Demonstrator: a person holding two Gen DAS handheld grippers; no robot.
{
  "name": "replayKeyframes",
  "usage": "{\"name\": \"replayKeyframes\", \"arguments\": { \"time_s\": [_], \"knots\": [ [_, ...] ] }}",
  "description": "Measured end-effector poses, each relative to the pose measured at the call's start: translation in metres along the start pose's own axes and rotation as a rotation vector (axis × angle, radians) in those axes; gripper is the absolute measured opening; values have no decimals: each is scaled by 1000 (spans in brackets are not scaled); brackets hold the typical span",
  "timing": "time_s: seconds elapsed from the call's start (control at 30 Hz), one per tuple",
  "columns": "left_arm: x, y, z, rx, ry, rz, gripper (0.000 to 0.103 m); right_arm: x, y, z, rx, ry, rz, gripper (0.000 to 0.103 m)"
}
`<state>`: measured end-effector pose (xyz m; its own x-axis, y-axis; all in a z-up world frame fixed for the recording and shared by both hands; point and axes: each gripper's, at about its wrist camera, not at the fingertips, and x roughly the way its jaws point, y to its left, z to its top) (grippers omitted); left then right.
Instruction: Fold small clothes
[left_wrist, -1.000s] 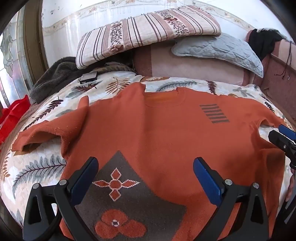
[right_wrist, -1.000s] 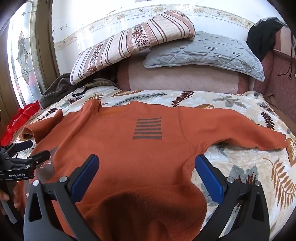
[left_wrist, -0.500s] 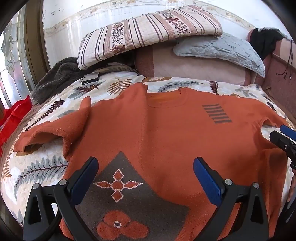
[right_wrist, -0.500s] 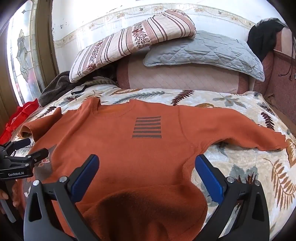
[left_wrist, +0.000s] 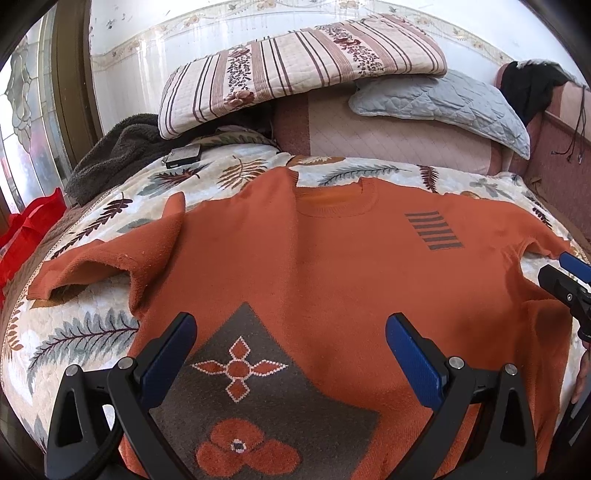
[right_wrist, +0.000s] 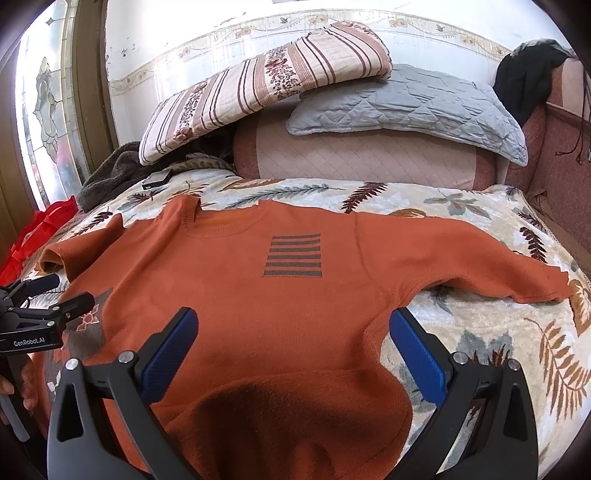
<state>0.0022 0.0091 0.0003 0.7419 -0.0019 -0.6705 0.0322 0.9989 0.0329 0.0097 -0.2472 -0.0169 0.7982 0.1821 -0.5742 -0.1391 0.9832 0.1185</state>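
Observation:
An orange knit sweater lies spread face up on the leaf-print bedspread, neck toward the pillows. It has a grey patch with orange flowers at the lower left and dark stripes on the chest. Its left sleeve is bunched; its right sleeve lies stretched out. My left gripper is open and empty, hovering over the grey patch. My right gripper is open and empty over the sweater's right lower body, whose hem is folded up.
A striped pillow and a grey pillow lean on the pink headboard. A dark fuzzy blanket and a small black device lie at the back left. Red fabric sits at the left edge.
Both grippers have drifted slightly; the sweater appears a little lower and farther right in the left view. Both stay open and nothing was grasped.

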Motion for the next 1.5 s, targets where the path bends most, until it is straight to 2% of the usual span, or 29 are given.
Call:
{"name": "replayKeyframes", "arguments": {
  "time_s": [1.1,1.23,1.33,1.5],
  "knots": [
    [-4,5,4,-19,-4,9,102,-3,-2,5,-7,3,4,103],
    [-11,24,15,-42,8,24,102,-5,10,14,-47,13,21,103],
    [-17,54,26,-100,13,34,102,-7,35,26,-107,14,72,103],
    [-20,117,37,-163,22,154,102,-4,92,44,-226,5,157,103]
  ]
}}
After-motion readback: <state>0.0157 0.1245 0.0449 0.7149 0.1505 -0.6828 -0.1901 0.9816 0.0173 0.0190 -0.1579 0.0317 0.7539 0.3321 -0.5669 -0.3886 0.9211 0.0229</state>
